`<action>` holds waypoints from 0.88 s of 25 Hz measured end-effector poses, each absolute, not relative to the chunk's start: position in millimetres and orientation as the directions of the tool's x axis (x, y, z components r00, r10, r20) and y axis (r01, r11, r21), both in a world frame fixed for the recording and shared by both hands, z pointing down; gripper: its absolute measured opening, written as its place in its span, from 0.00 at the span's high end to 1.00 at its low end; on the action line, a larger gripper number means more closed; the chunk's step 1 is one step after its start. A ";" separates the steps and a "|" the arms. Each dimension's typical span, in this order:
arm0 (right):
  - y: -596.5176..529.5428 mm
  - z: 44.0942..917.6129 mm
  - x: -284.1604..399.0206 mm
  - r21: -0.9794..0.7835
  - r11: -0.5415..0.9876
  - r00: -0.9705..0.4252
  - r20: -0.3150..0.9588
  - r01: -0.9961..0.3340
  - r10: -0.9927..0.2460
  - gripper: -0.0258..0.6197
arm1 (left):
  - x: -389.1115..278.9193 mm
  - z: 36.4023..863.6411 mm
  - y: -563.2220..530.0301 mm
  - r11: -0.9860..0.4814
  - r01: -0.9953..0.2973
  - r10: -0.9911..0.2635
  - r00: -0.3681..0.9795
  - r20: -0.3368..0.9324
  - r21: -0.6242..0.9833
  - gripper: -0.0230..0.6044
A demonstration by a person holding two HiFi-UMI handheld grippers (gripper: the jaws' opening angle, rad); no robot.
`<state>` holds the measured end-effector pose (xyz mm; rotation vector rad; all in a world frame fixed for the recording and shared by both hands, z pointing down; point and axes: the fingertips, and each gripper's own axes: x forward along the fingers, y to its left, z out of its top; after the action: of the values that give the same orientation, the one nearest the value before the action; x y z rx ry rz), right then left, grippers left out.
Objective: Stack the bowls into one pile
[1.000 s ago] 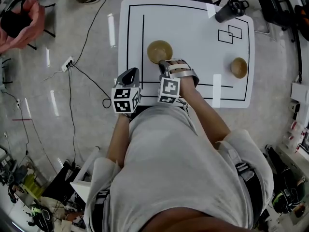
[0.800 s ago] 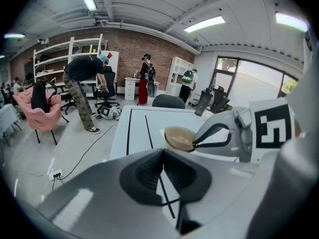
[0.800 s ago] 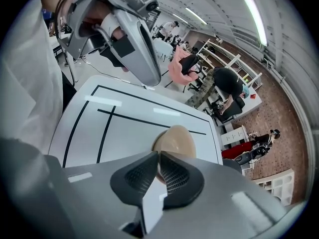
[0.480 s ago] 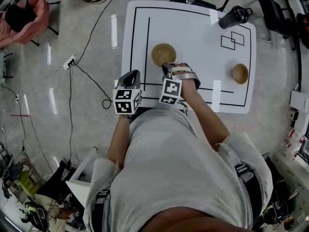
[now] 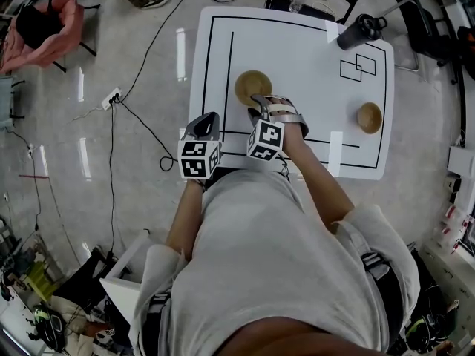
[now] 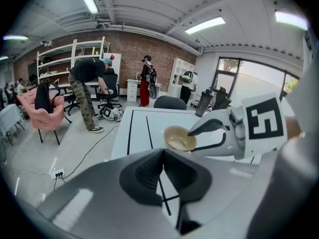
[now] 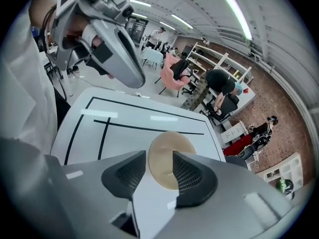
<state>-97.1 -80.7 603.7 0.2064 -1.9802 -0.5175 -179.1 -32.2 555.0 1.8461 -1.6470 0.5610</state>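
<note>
Bright, even light is supplied by ceiling strip lights (image 6: 205, 25). Glare streaks are thrown on the white bench (image 7: 124, 121) and on the glossy floor (image 5: 89, 124) at the left of the head view. Shadows are kept soft. Heavy fisheye bending and black vignetted corners are seen in both gripper views; the close foreground is rendered soft.

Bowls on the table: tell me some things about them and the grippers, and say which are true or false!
1. The bowls are in one pile. False: the near bowl and the far bowl sit apart.
2. A dark bottle stands on the table. True.
3. The left hand-held gripper holds a bowl. False: its jaws are shut and empty.
4. The right hand-held gripper squeezes the near bowl. False: its jaws have just been opening; the rim sits between them, unpressed.
5. The table has black lines. True.
</note>
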 end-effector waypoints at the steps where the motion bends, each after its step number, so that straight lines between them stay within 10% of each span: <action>1: -80.8 600.4 -97.1 0.442 0.895 -0.468 0.806 0.066 -0.363 0.68 | -177.7 553.9 -33.0 -0.057 -0.987 -0.737 0.144 0.661 0.151 0.96; 11: -88.6 563.7 -67.0 0.477 0.872 -0.572 0.687 -0.111 -0.448 0.69 | -134.5 549.3 -47.2 -0.136 -0.980 -0.736 0.200 0.647 0.148 0.96; 16: -95.9 556.8 -24.4 0.503 0.836 -0.532 0.657 -0.219 -0.535 0.96 | -98.6 549.8 -59.0 -0.216 -0.964 -0.721 0.266 0.640 0.157 0.96; 22: -101.4 559.1 40.0 0.511 0.787 -0.448 0.647 -0.346 -0.617 0.96 | -49.9 552.9 -73.3 -0.316 -0.934 -0.695 0.346 0.630 0.164 0.96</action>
<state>40.0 -101.4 559.1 0.7142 -2.0791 -0.3826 -49.9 -73.3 552.9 2.1072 -1.4181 0.6232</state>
